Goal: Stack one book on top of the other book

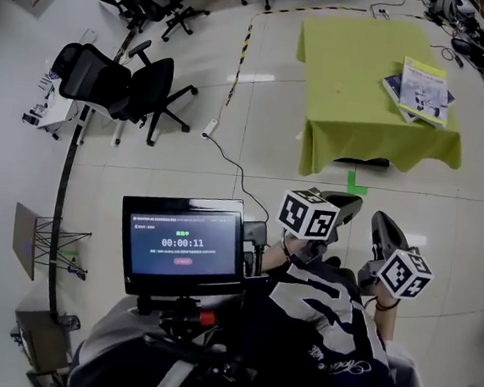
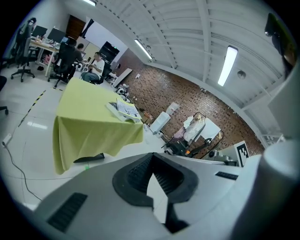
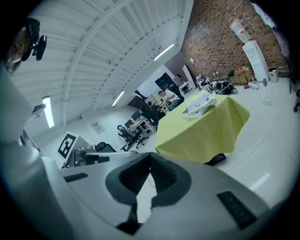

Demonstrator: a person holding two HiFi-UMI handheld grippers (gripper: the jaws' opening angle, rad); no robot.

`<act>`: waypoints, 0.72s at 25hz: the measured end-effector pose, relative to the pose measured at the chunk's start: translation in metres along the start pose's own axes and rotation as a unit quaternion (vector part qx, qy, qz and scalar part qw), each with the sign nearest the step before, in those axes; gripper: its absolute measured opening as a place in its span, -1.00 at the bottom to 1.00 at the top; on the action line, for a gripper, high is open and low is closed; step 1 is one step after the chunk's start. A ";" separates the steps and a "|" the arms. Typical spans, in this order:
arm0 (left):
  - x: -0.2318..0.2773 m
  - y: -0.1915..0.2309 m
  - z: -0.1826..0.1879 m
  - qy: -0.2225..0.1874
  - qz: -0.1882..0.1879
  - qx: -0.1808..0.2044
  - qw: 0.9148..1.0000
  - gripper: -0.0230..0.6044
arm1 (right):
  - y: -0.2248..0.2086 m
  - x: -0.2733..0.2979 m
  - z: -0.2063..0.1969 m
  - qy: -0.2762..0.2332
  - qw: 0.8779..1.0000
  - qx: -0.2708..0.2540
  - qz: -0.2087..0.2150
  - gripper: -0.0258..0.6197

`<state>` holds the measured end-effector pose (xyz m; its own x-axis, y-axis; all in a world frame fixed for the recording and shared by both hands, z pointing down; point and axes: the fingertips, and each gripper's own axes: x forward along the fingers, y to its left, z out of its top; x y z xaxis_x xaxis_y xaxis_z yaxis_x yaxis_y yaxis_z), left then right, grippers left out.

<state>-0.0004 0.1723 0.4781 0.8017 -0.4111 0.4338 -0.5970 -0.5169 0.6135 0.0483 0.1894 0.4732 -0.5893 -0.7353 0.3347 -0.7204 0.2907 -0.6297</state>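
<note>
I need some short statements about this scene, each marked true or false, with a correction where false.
1. The left gripper and the right gripper are both shut. True.
2. The right gripper holds a book. False: it is empty.
3. The books lie on the green table. True.
4. The books lie apart, side by side. False: one lies on the other.
5. The grippers hover above the table. False: they are well short of it.

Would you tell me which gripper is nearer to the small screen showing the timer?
Left. The left gripper is just to the right of the screen; the right gripper sits farther right, beyond the left one.
</note>
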 end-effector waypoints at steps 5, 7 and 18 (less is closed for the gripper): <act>0.005 -0.003 -0.008 0.021 -0.012 0.015 1.000 -0.91 | -0.002 0.002 -0.002 -0.006 1.000 0.005 -0.009 -0.93; 0.007 -0.005 -0.008 0.022 -0.017 0.020 0.999 -0.91 | -0.002 0.000 -0.004 -0.007 1.000 0.003 -0.012 -0.93; 0.012 -0.012 -0.009 0.024 -0.034 0.025 0.999 -0.91 | -0.006 -0.009 -0.006 -0.013 1.000 -0.002 -0.028 -0.93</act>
<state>0.0167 0.1810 0.4819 0.8406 -0.3372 0.4238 -0.5401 -0.5801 0.6098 0.0558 0.1976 0.4780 -0.5376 -0.7666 0.3512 -0.7539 0.2504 -0.6074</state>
